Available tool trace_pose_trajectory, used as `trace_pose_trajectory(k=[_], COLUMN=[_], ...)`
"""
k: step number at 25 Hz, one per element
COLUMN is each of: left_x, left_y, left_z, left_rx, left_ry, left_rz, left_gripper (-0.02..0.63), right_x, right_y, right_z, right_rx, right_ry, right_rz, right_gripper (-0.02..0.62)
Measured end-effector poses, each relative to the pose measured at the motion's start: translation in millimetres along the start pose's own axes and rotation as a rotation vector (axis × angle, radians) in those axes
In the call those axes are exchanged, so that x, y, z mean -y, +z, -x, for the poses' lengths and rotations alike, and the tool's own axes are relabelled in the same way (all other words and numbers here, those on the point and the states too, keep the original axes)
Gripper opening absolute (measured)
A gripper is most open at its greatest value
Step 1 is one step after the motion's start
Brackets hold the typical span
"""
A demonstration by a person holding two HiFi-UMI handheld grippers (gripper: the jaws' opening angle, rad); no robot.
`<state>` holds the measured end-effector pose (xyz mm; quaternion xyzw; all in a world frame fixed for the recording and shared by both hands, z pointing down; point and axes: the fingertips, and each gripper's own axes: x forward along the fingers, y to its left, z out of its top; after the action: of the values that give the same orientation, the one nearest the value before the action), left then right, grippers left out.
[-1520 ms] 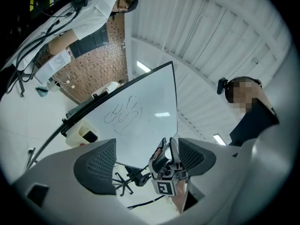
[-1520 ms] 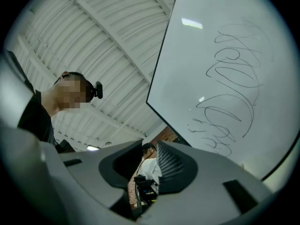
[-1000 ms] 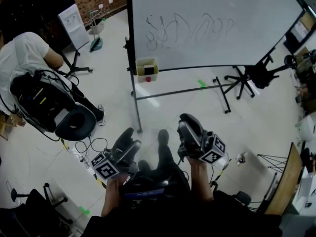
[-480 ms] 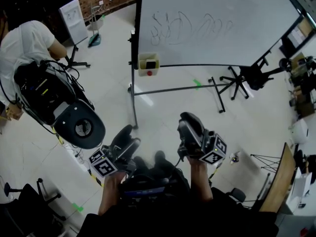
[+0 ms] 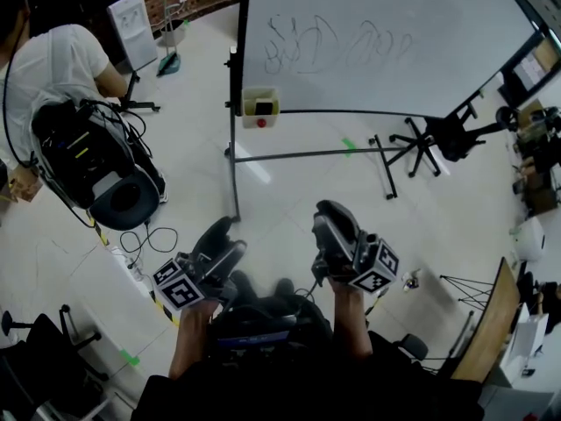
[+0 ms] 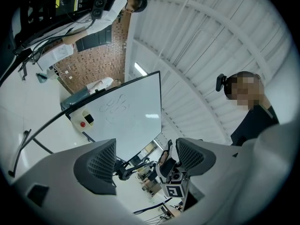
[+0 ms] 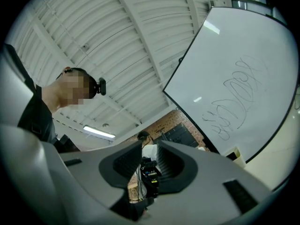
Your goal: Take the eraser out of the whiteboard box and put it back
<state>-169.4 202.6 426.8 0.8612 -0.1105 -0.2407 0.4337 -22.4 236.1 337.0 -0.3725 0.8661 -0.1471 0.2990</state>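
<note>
Pale floor lay between the white wheeled whiteboard and the left tongs, gaping empty, and right tongs, narrowly parted, empty. Well ahead, the dark block eraser sat in the cream plastic box; so narrow a gap might shove it aside.

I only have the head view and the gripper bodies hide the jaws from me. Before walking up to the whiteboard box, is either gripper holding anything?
Observer: Not the left gripper: its own view shows the jaws wide apart with nothing between them.
Operator: And the right one?
Observer: The right gripper has its jaws drawn in to a narrow gap, but that gap is empty, with only the room behind showing through it.
Operator: Is the left one lined up on the box?
Observer: No. In the left gripper view the whiteboard box sits above and to the left of the jaws, not between them.
</note>
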Motion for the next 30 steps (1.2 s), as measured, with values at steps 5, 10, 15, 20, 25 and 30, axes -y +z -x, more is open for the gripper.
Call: trace_pose_trajectory(k=[5,10,15,20,25,30], left_x=[28.6,41.4,57.4,72.0,76.7,86.6], left_y=[-6.2,-27.5,-66.2,-102.7,-131.6,-157.4], left_z=[1.8,-3.8,-21.0,-33.1,-56.8,-67.0], left_rx=[0.035,0.075,0.066,0.046,0.017,-0.027], left_ry=[0.017,0.053,0.062,0.078,0.107,0.138], left_rz=[-0.059,-0.074,-0.075,-0.074,-0.084,-0.126], left_gripper=[0.408,0.408,0.408,0.408,0.408,0.408], right_x=[-16.3,-27.5,-27.7,-30.0,-15.4,-7.0], right_y=[9.7,18.0,33.9,42.6,53.6,60.5], right_z=[3.5,22.0,62.2,100.4,131.0,163.0], right_rx=[-0.003,-0.046,-0.031,-0.021,-0.001,0.046], right_ry=[0.069,0.117,0.144,0.149,0.143,0.149], right_rz=[-0.01,0.012,0.015,-0.009,-0.057,-0.084], right_gripper=[0.115,0.115,0.116,0.11,0.097,0.08])
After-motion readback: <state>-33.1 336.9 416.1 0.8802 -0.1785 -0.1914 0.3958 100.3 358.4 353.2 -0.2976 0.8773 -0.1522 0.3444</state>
